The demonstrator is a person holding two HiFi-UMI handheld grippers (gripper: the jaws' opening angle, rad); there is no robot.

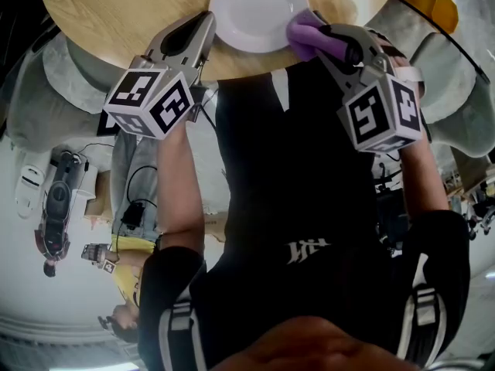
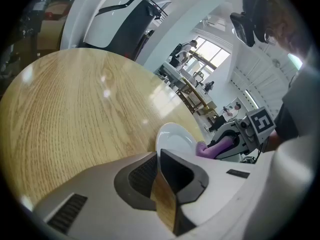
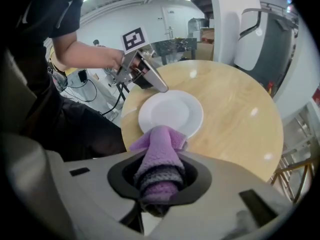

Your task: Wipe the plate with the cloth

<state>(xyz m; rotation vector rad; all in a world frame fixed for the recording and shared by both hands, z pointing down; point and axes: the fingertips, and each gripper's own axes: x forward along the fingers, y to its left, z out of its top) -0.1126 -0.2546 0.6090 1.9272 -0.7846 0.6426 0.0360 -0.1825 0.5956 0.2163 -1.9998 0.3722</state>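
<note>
Cloth [image 3: 159,154] pinched in right hand-held gripper [image 3: 160,186]: press flat, sweep plate [image 1: 255,10] rim to rim; left hand-held gripper [image 1: 204,28] closed, empty.

The table [image 3: 235,114] is pale wood with a plain grain; its satin finish throws small highlights at three o'clock of the plate [image 3: 170,111] in my right gripper view. The plate is white, smooth and glossy, like glazed ceramic. The cloth [image 3: 159,149] is purple knit with a grey band, nubbly and matt. My left gripper [image 2: 161,156] and right gripper [image 1: 323,35] have matt grey plastic shells and dark pads, ribbed on the left one.
</note>
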